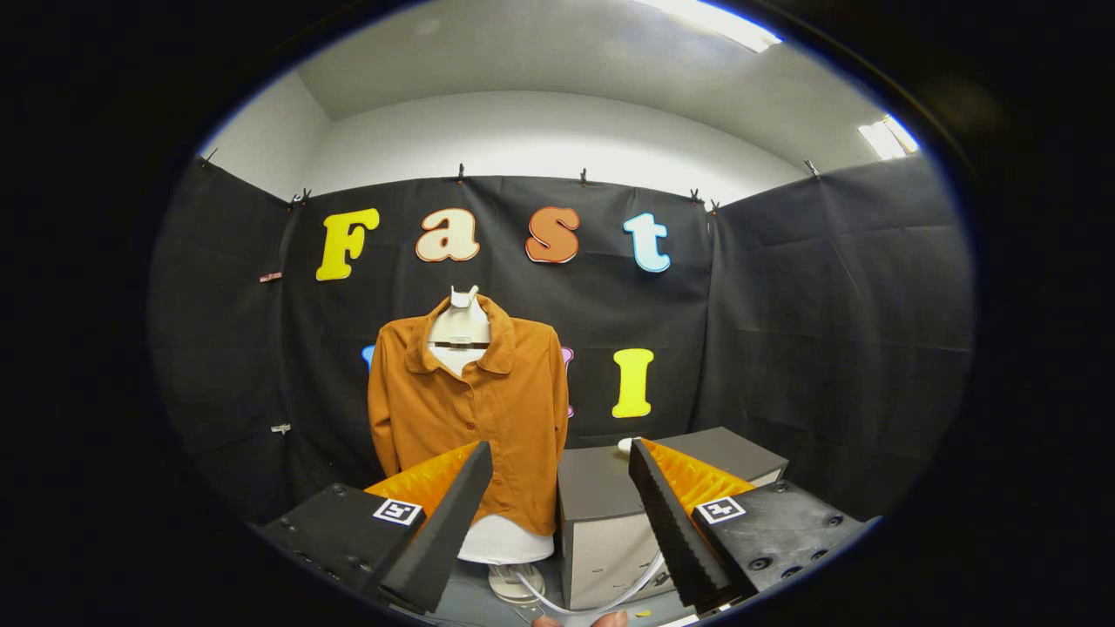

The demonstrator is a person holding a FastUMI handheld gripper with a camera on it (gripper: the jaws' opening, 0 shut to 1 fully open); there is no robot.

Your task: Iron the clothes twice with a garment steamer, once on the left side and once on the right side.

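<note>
Against the black cloth wall [784, 296] of the booth:

Shirt [470, 409]: rust-orange, buttoned down the front, collar open, worn upright on a white torso form [460, 326]. The form's neck stub rises above the collar; its white lower body shows beneath the hem. It stands on a round white base [516, 582], beyond the fingers and nearer the left one, whose tip overlaps the shirt's lower front.

Box [601, 514]: grey, dark-topped cabinet just right of the shirt, seen between the fingers and partly behind the right one. A small white object [625, 445] rests on its top at the rear; too little of it shows to identify.

Cord [601, 601]: thin, white, curving across the floor in front of the box and the base.

Gripper [561, 457]: fingers spread wide apart, holding nothing, both tips in free air short of shirt and box.

Fingertips [579, 621] of a person: just visible low down between the gripper's fingers, near the cord.

Ceiling light [887, 138]: lit, above the wall on the right.
</note>
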